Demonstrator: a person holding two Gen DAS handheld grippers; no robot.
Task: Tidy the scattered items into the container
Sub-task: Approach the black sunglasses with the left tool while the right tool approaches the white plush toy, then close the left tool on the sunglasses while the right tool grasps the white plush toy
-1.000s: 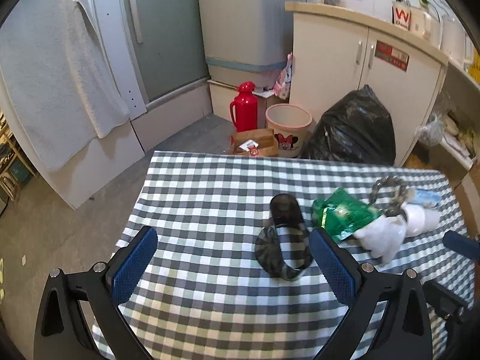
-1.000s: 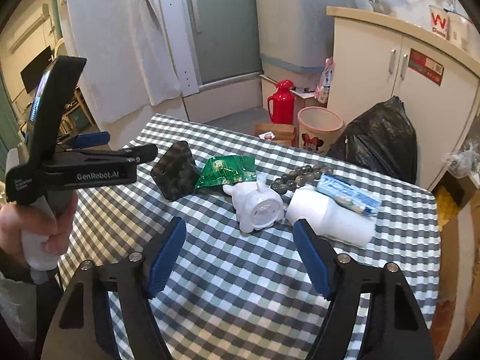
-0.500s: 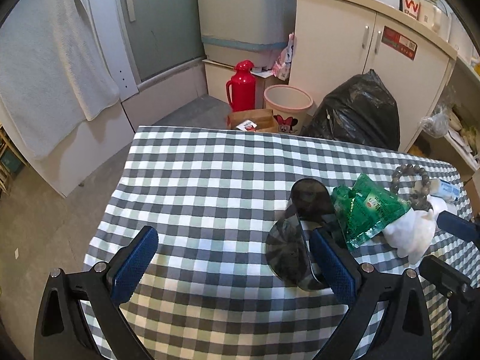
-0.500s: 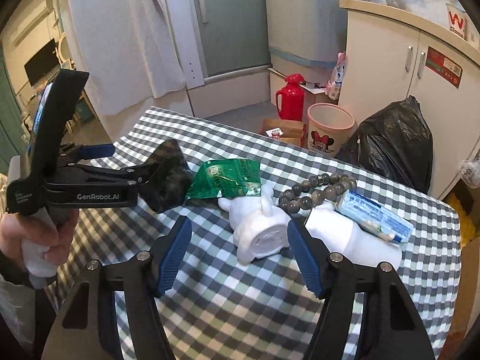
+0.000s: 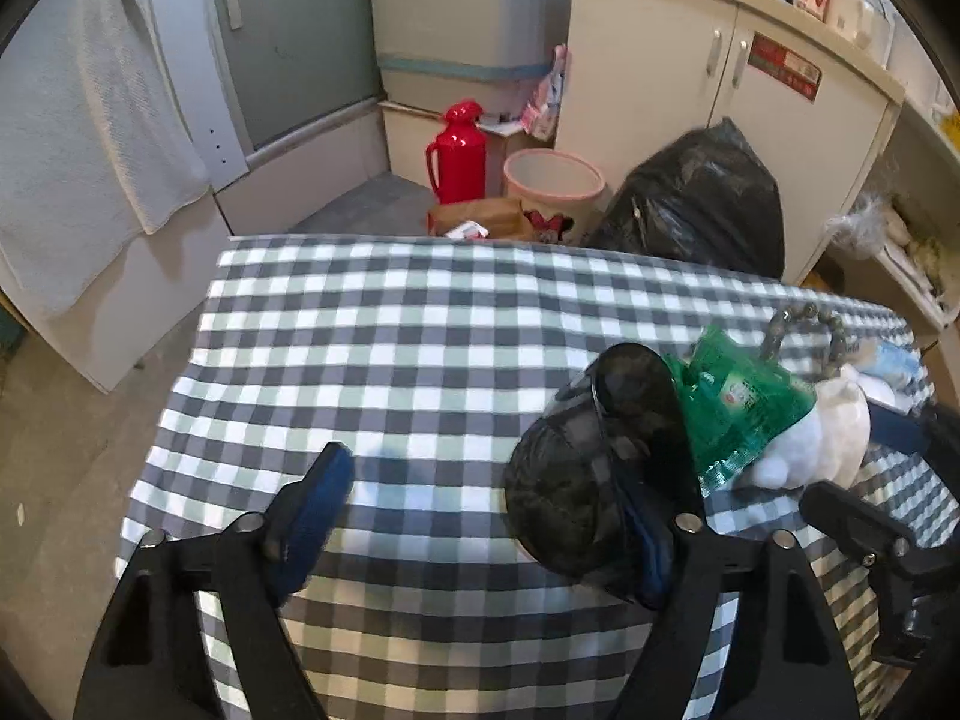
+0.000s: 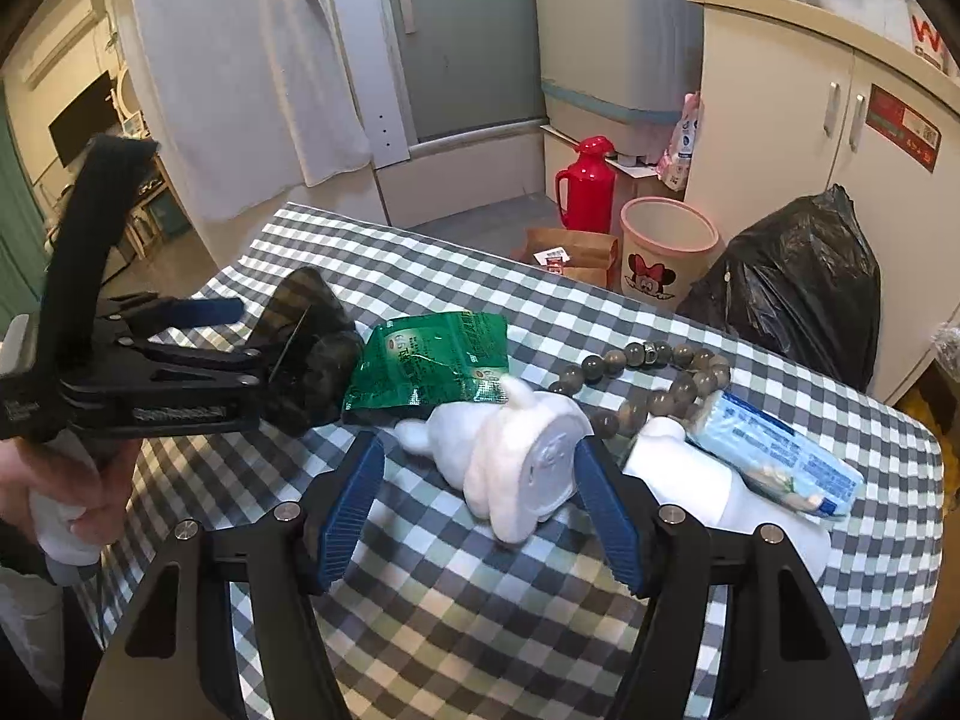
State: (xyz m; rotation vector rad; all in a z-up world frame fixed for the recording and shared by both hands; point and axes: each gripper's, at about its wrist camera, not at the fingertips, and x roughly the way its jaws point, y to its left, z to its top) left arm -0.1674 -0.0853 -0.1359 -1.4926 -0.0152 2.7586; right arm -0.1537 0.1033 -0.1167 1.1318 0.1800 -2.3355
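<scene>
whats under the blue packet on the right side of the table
The blue packet lies on top of a white bottle that is on its side. One end also rests against the bead bracelet. The cloth beneath the bottle is hidden.

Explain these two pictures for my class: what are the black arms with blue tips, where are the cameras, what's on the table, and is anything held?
There is no robot here. A person holds two hand-operated grippers, each with a camera looking along its blue-padded fingers. One picture comes from the left gripper, the other from the right gripper. The right view also shows the person's hand holding the left tool.

On the checked tablecloth lie a dark patterned pouch, a green packet, a white figurine, a bead bracelet and a blue packet.

Nothing is gripped. Both grippers are open: the right straddles the figurine, and the left is at the pouch.
</scene>
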